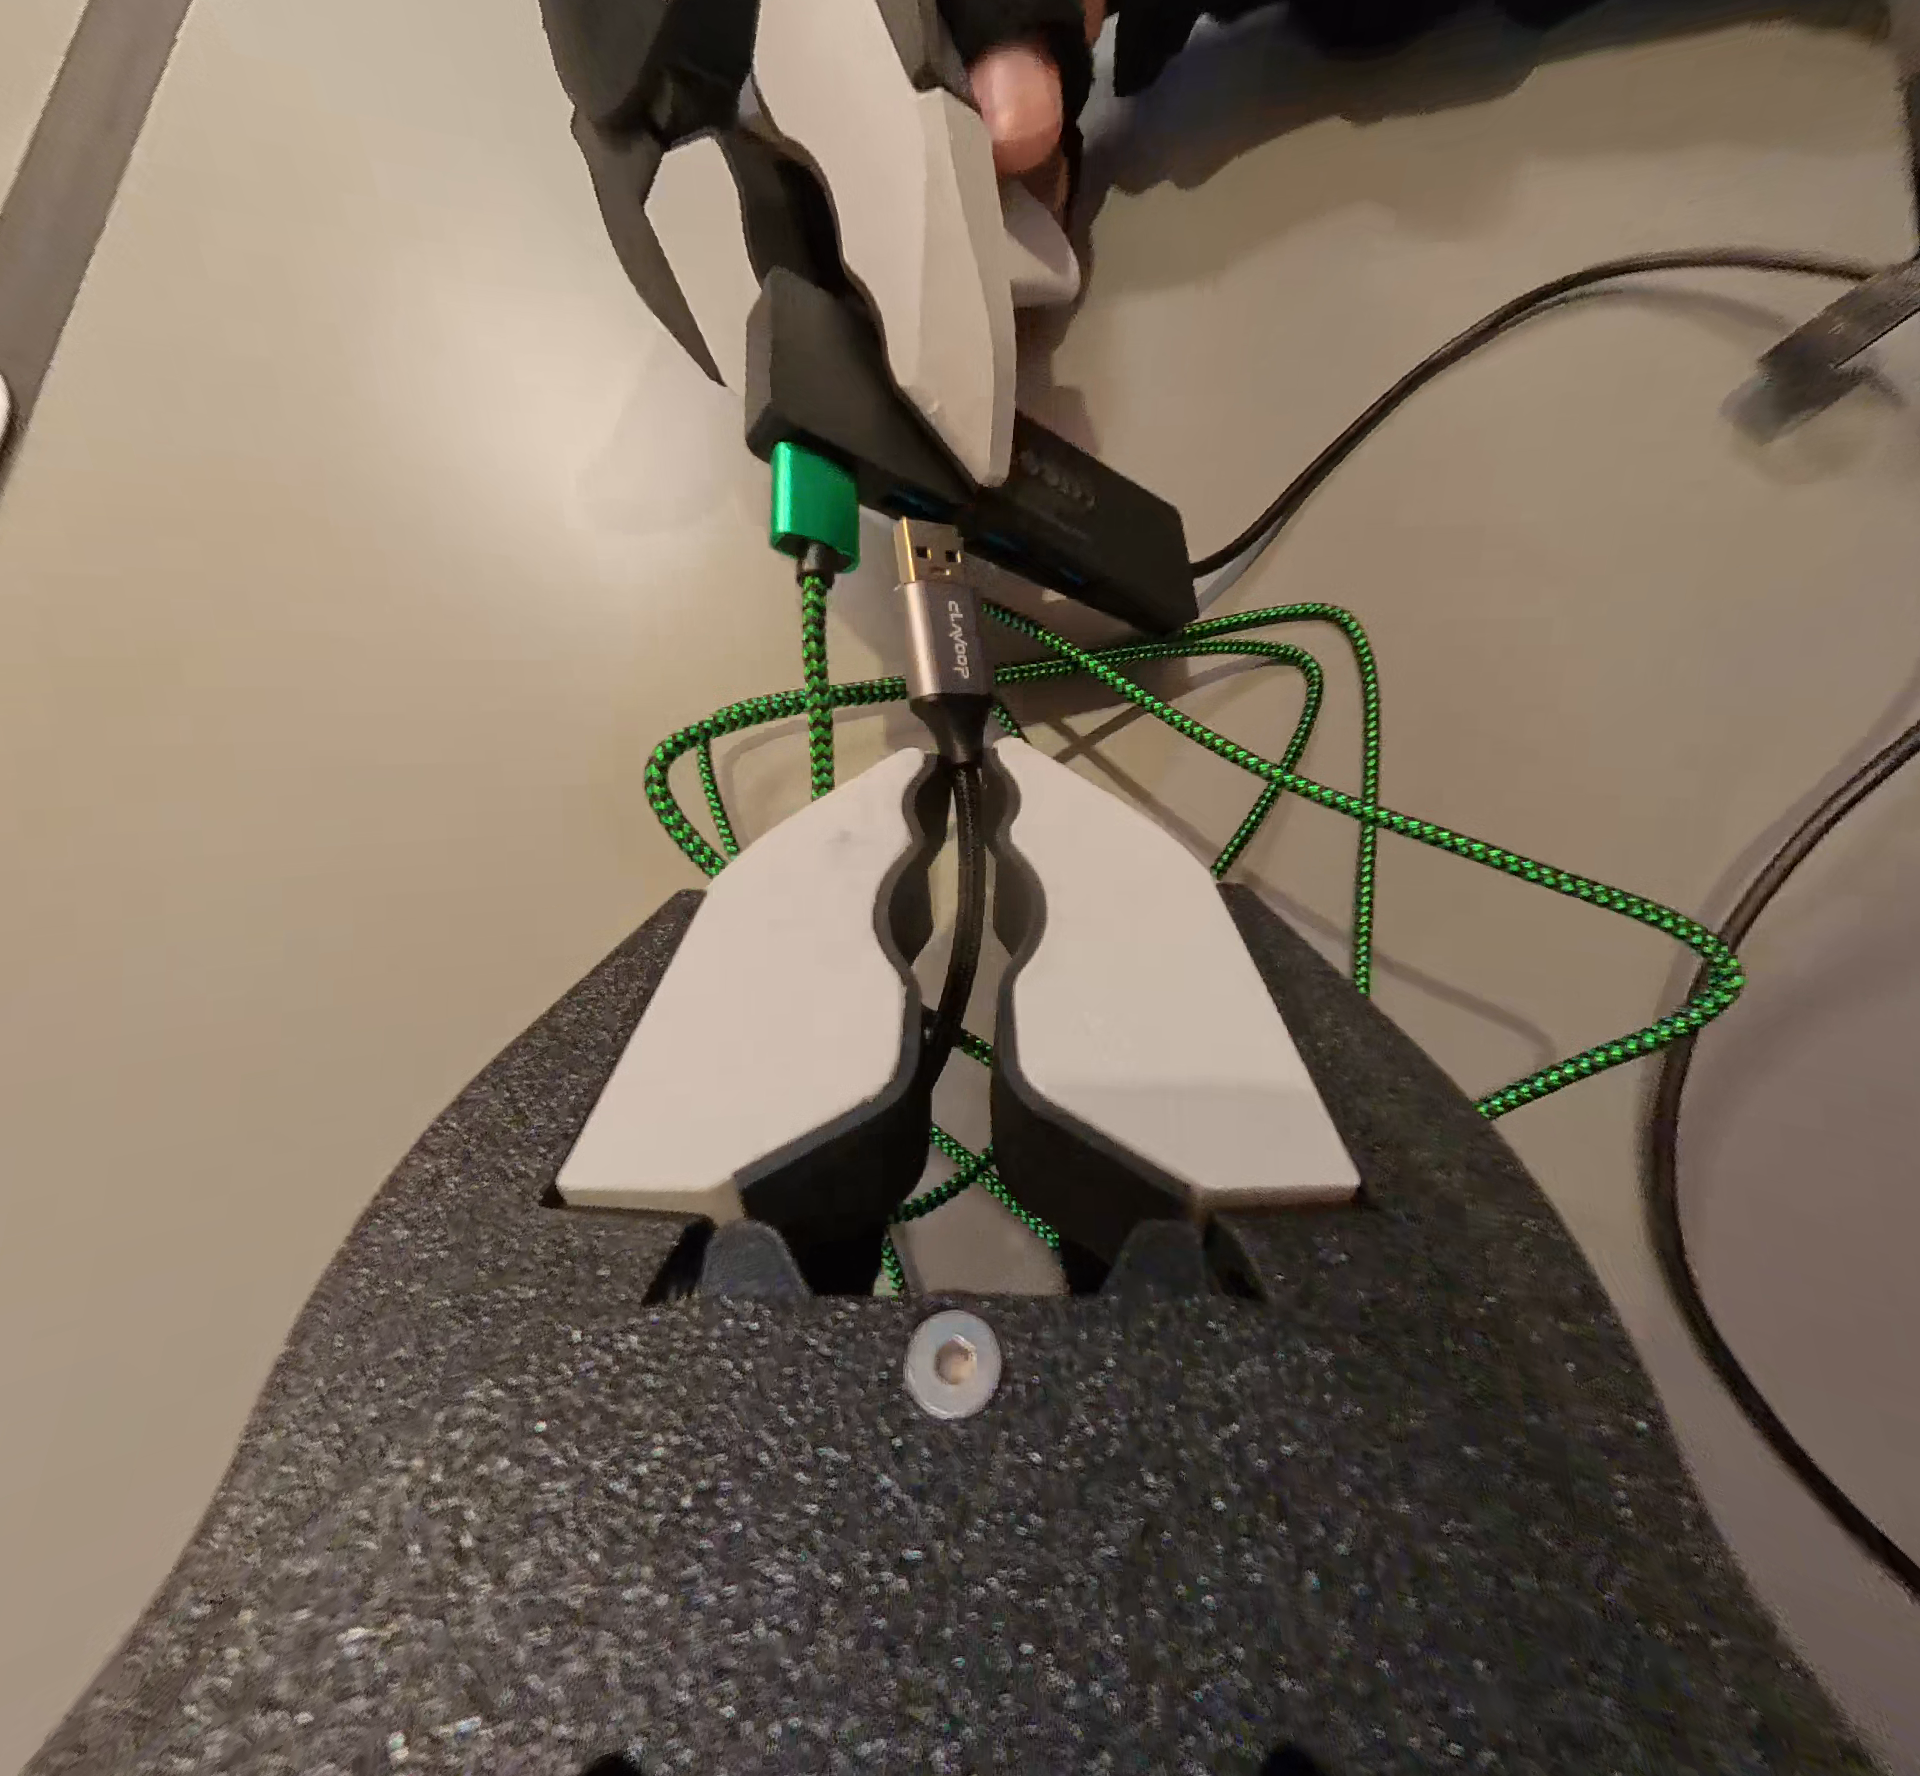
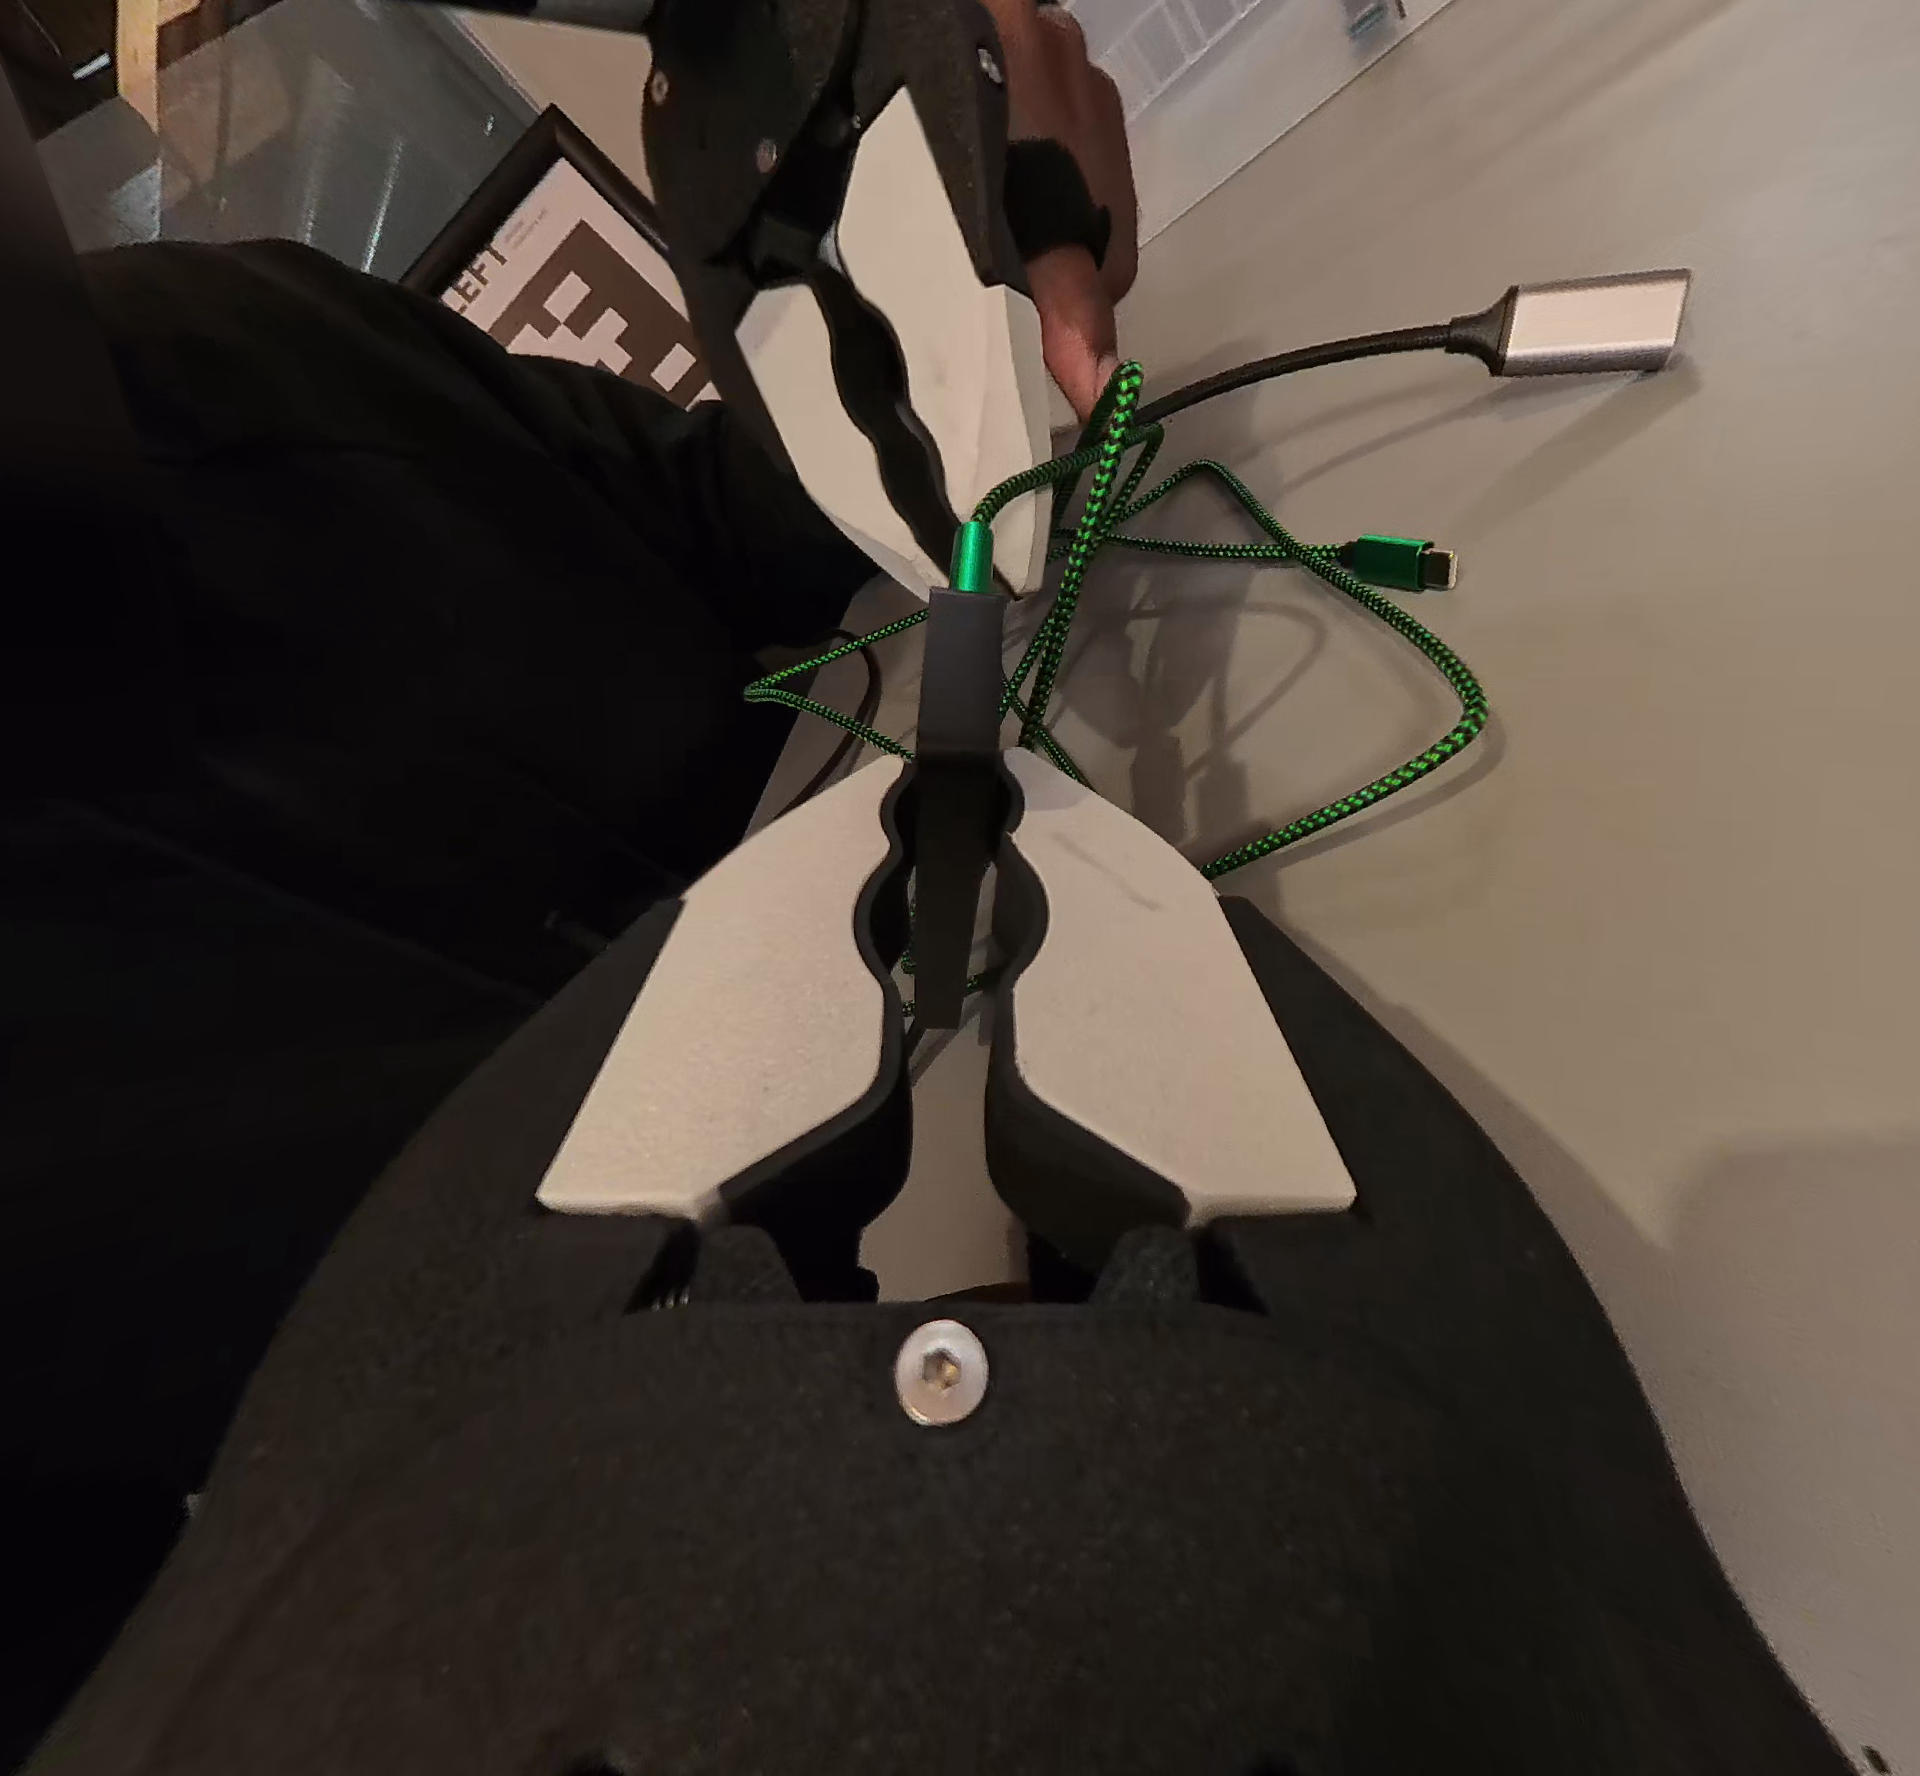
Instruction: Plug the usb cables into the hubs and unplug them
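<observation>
Left gripper is clamped on a black braided cable just behind its grey USB plug. The plug's metal tip sits just short of the black hub, near a blue port and not inserted.

Right gripper is closed on that hub, holding it edge-on above the bench. In the left wrist view it reaches in from the far side.

A green plug is seated in the hub's leftmost port. Its green braided cable lies in loose loops on the bench, with its free green connector to the right.

A silver adapter on a short black lead lies at far right.
</observation>
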Demonstrator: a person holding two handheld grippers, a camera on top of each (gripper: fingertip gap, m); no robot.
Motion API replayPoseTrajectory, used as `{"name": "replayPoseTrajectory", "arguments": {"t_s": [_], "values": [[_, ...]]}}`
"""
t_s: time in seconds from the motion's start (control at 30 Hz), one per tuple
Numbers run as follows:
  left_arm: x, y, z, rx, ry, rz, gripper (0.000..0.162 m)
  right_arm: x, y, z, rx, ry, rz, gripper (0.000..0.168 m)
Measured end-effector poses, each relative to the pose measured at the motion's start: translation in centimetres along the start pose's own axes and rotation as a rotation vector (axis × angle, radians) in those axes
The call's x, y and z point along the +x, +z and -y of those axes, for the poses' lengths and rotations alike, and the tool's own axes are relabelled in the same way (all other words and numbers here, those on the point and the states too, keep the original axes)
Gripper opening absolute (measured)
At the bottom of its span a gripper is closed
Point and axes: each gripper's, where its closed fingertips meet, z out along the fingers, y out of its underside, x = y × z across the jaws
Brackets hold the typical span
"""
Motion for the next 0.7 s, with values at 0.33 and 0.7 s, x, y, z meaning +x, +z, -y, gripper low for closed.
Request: {"name": "replayPoseTrajectory", "arguments": {"t_s": [0.33,0.7], "values": [[-0.19,0.22,-0.46,-0.035,0.071,0.037,0.006,0.41,0.32,-0.26,-0.031,0.031,-0.011,0.010],[-0.18,0.21,-0.68,-0.049,0.091,0.033,0.006,0.71,0.74,-0.91,-0.080,0.031,-0.039,0.010]]}}
